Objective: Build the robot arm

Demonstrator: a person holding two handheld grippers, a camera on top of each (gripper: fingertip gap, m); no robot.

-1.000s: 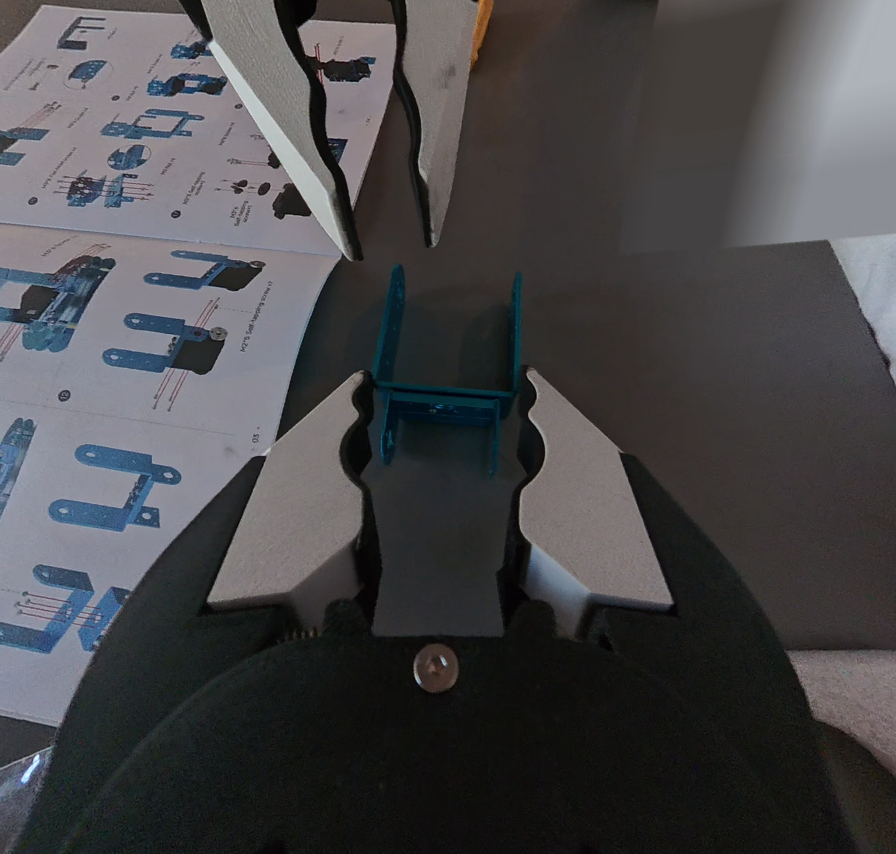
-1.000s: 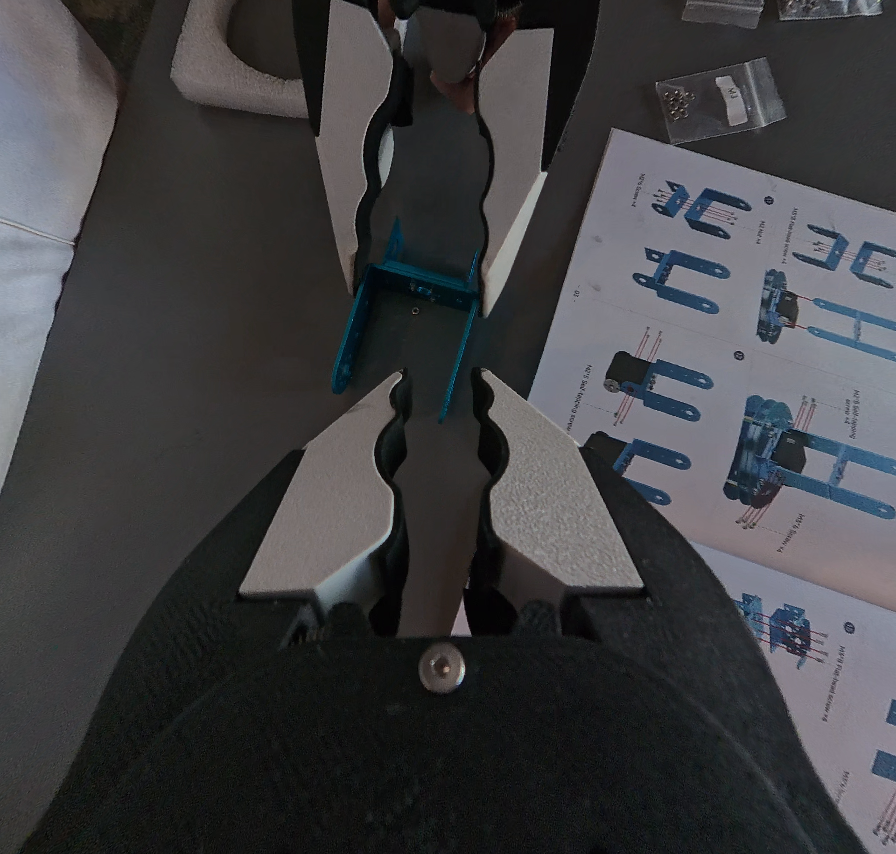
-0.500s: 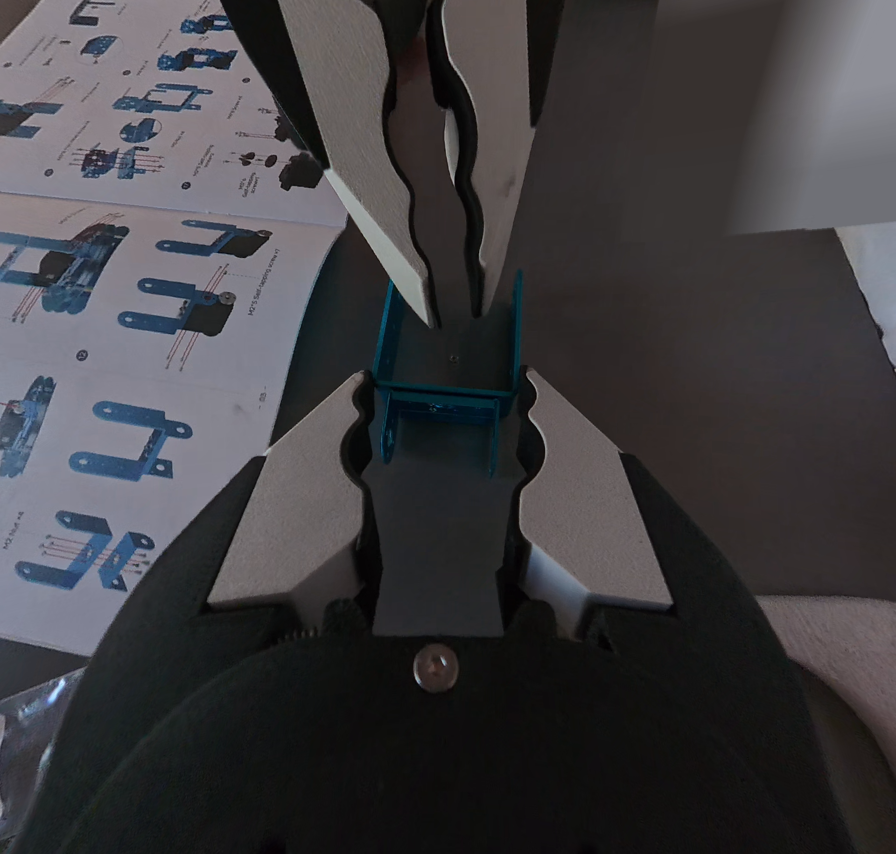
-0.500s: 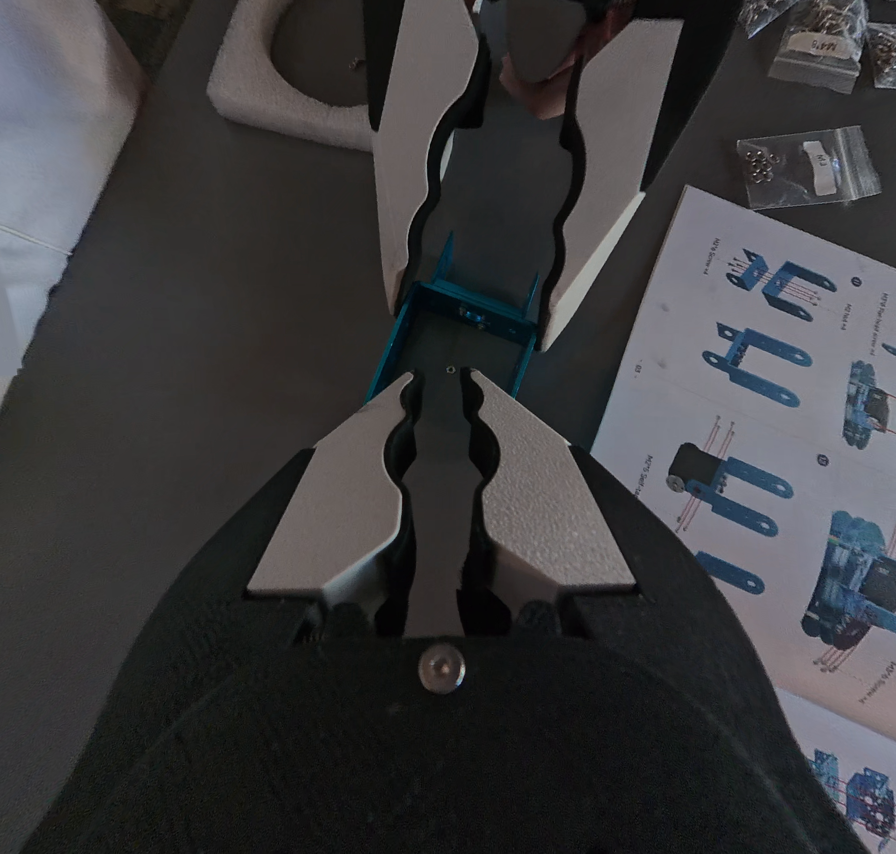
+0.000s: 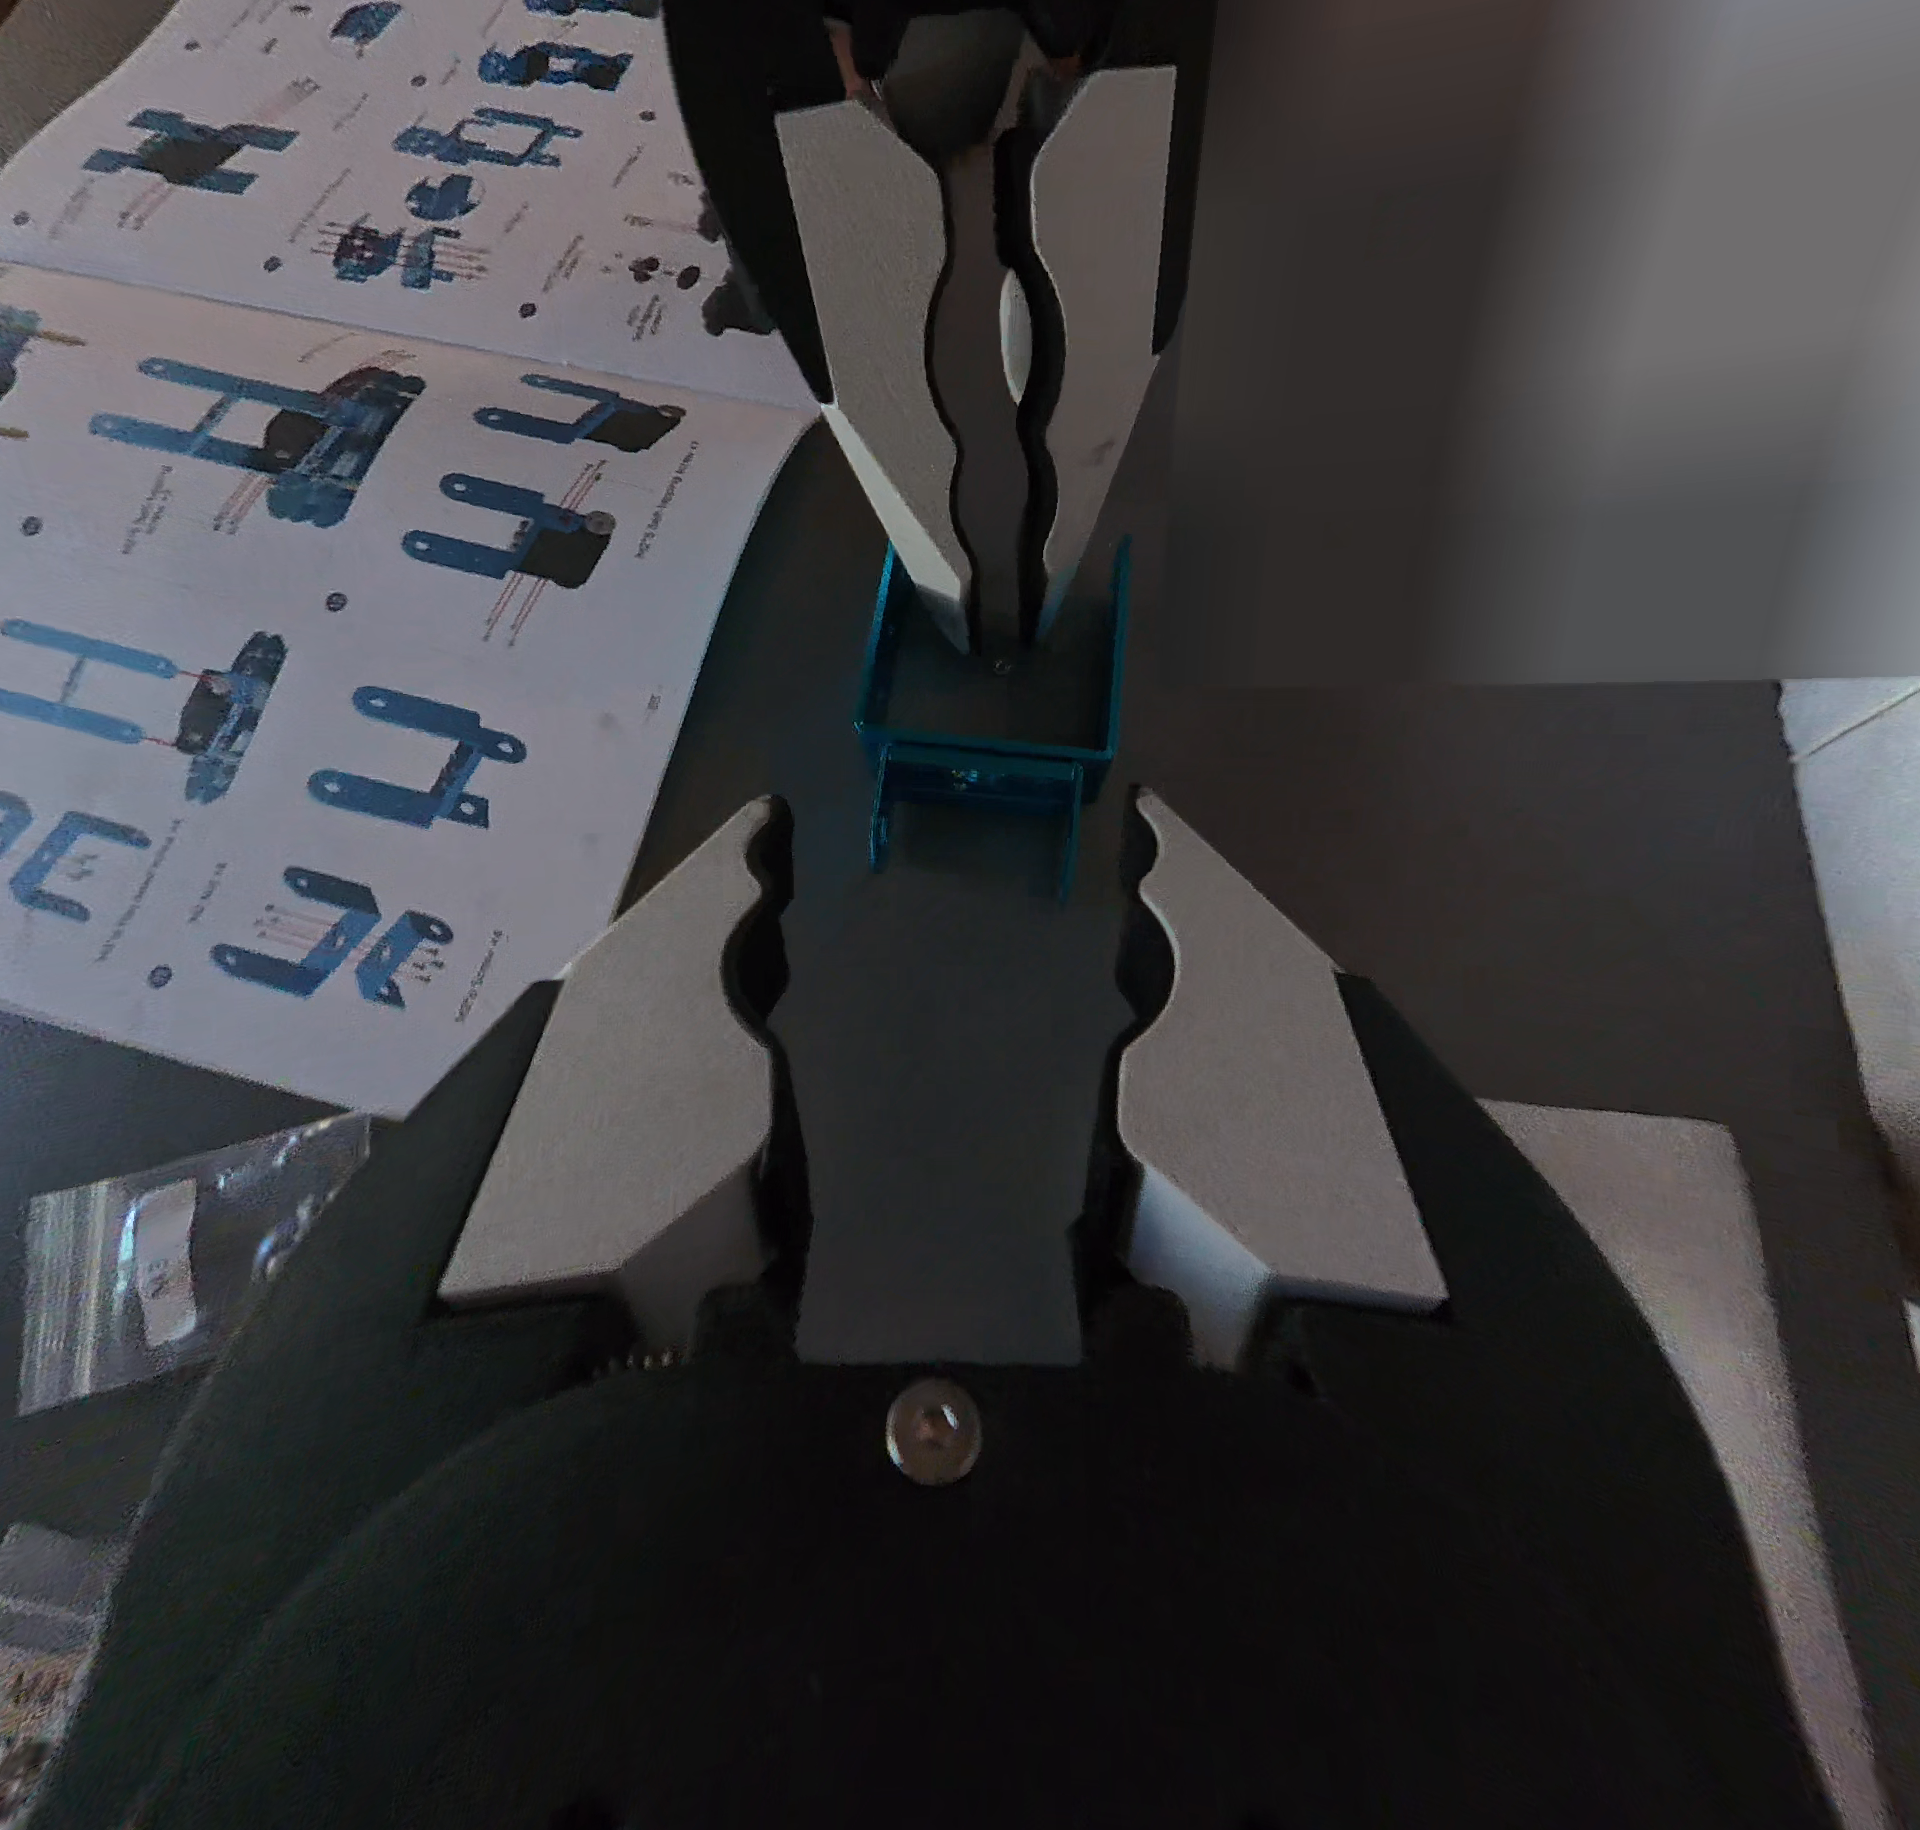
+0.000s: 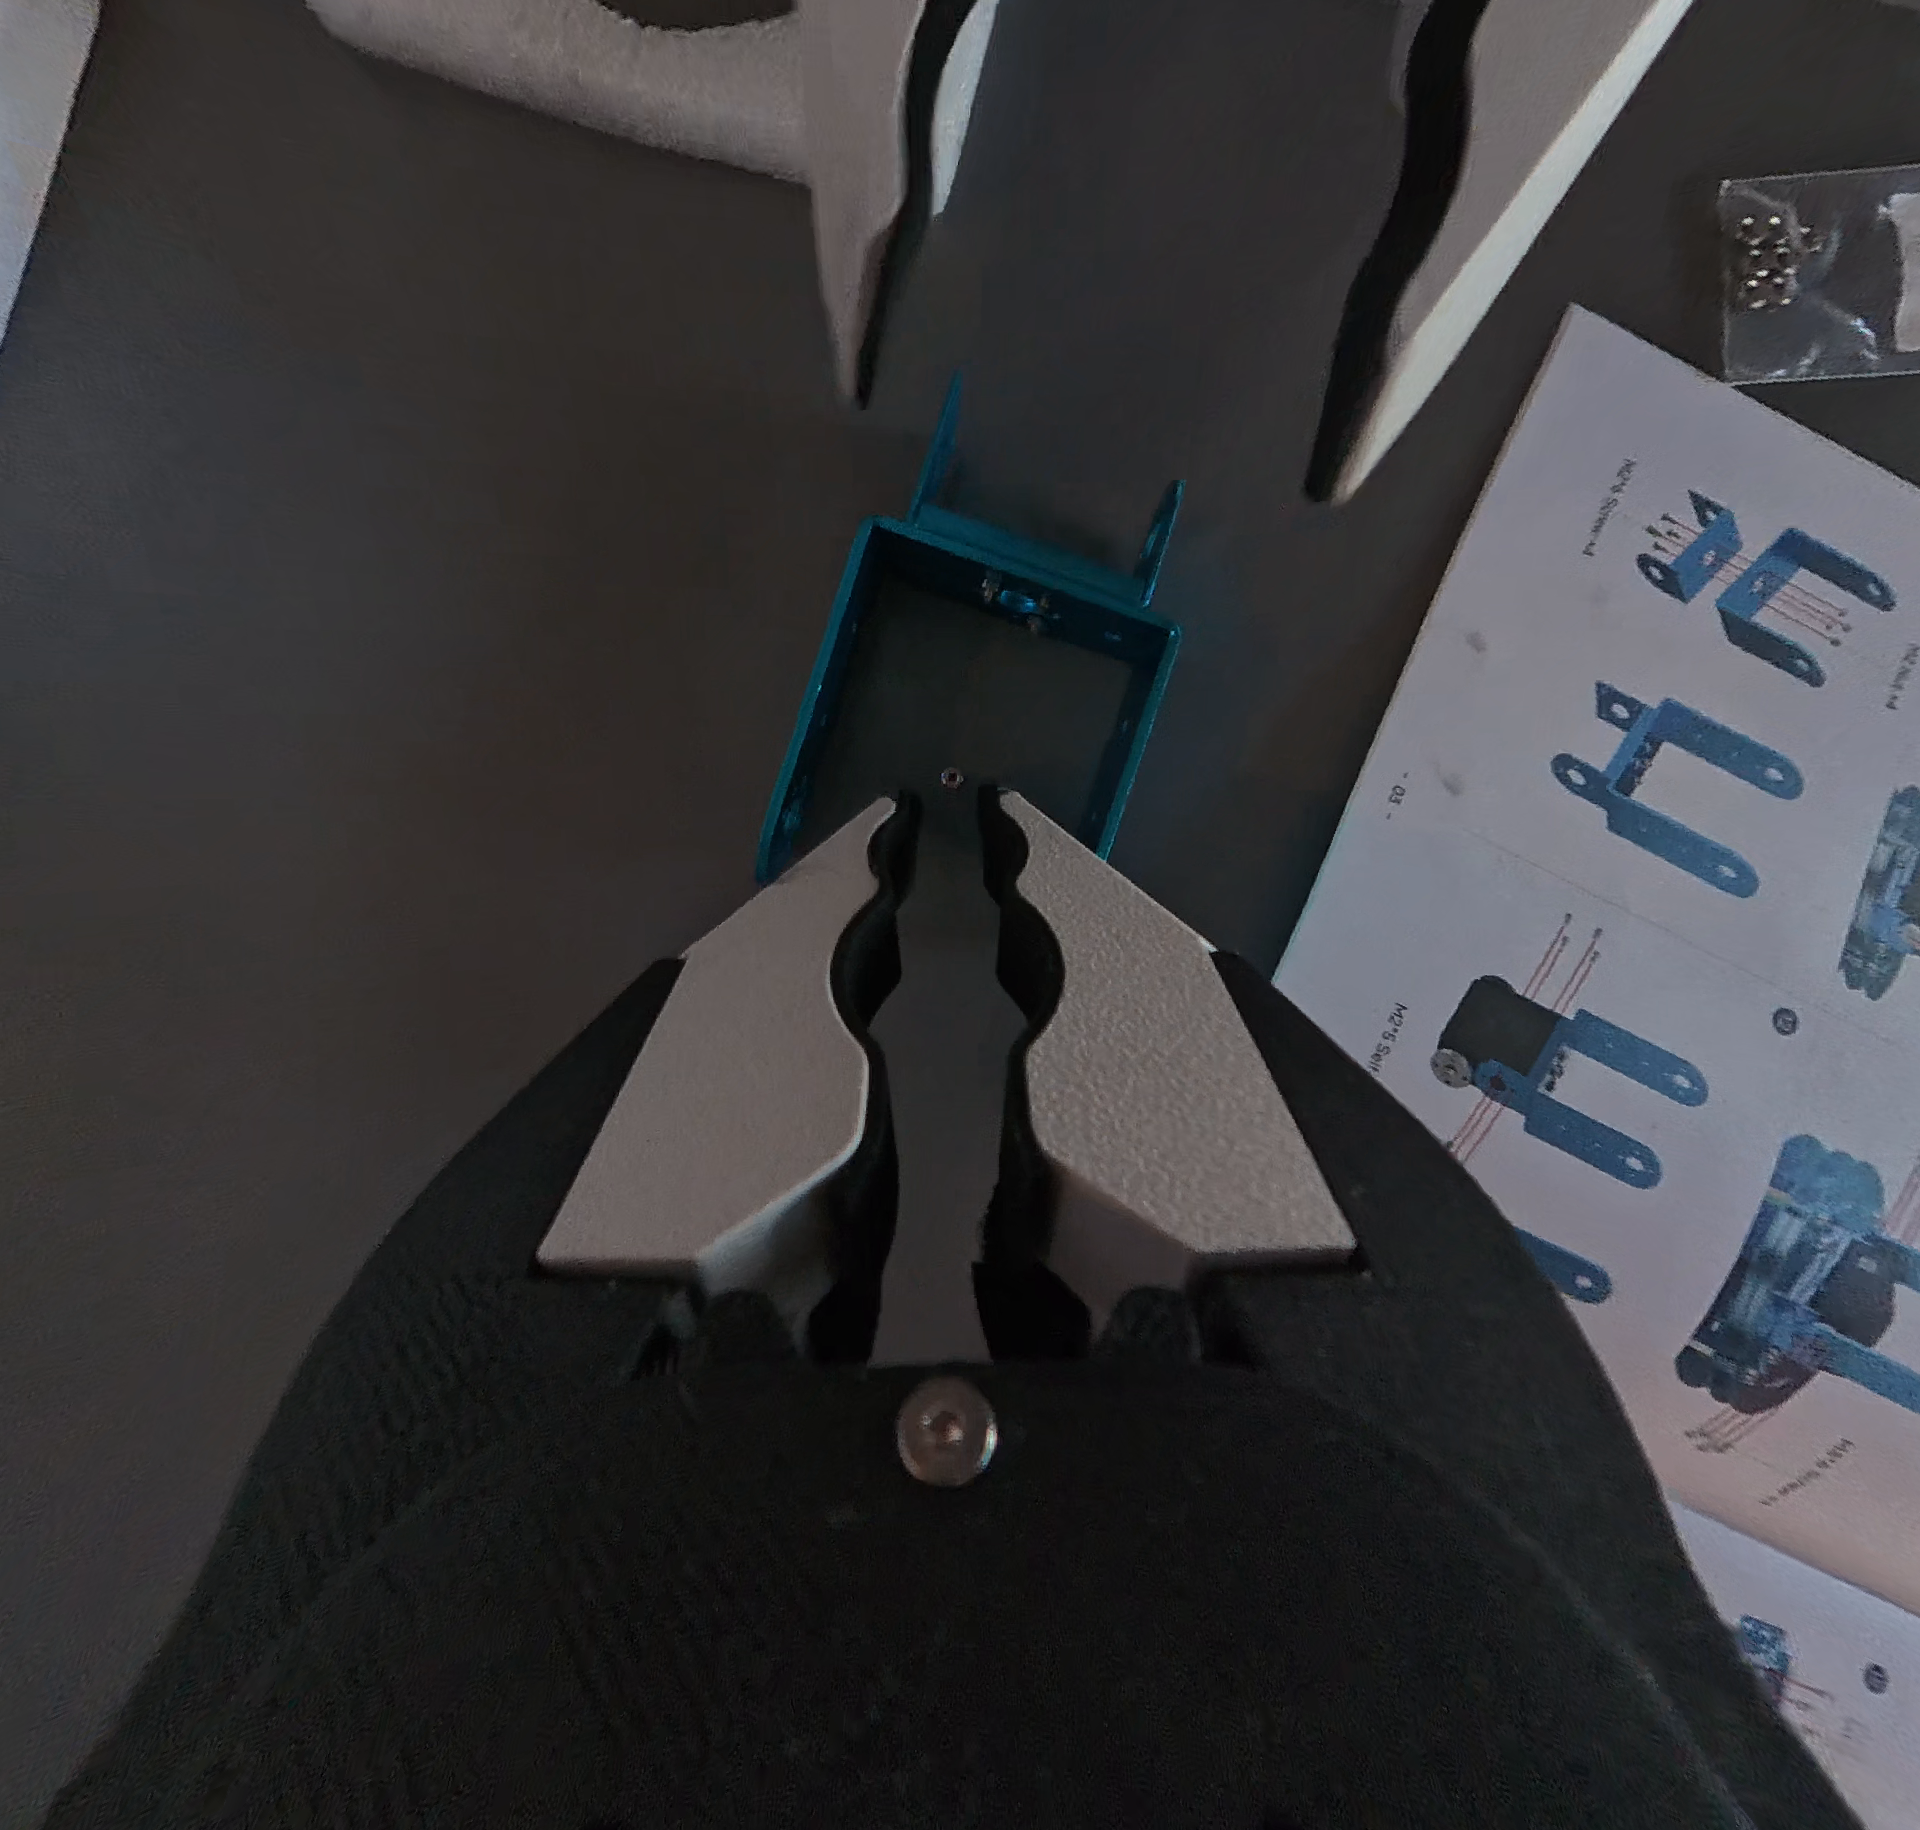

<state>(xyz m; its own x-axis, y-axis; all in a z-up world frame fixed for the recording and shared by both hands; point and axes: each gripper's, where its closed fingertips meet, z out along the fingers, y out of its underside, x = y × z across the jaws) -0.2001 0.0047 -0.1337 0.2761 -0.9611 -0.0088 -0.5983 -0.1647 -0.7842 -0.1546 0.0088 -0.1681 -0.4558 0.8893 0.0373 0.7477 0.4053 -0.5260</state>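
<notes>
Bracket: a teal metal bracket assembly (image 6: 977, 679), two U-shaped pieces joined back to back, sits on the dark counter (image 6: 416, 554), open ends facing each gripper.
Screw: a tiny screw (image 6: 951, 775) lies on the counter inside the bracket's larger U, near its open end.
Right gripper: the right gripper (image 6: 940, 795) has its fingers drawn near each other with a narrow gap; the tips sit inside the bracket's open end, just beside the screw, holding nothing.
Left gripper: the left gripper (image 5: 954, 804) is spread wide, its tips either side of the bracket's smaller U and apart from it.
Manual: an open instruction booklet (image 5: 343, 554) lies beside the bracket, on the left gripper's left.
Bags and foam: small clear bags of hardware (image 6: 1818, 284) lie beyond the booklet from the bracket; a white foam block (image 6: 540, 55) lies past the bracket's far end.
Risk: the screw is small and loose, so closing fingertips could flick it away or roll it under a bracket wall; with nothing steadying the bracket, a nudge from the right gripper's fingers would likely slide it.
Hard to make out: whether the right fingertips touch the counter or the bracket walls cannot be told; dim light hides the fasteners at the bracket's joint, and a blurred patch covers the area beyond the counter in the left wrist view.
</notes>
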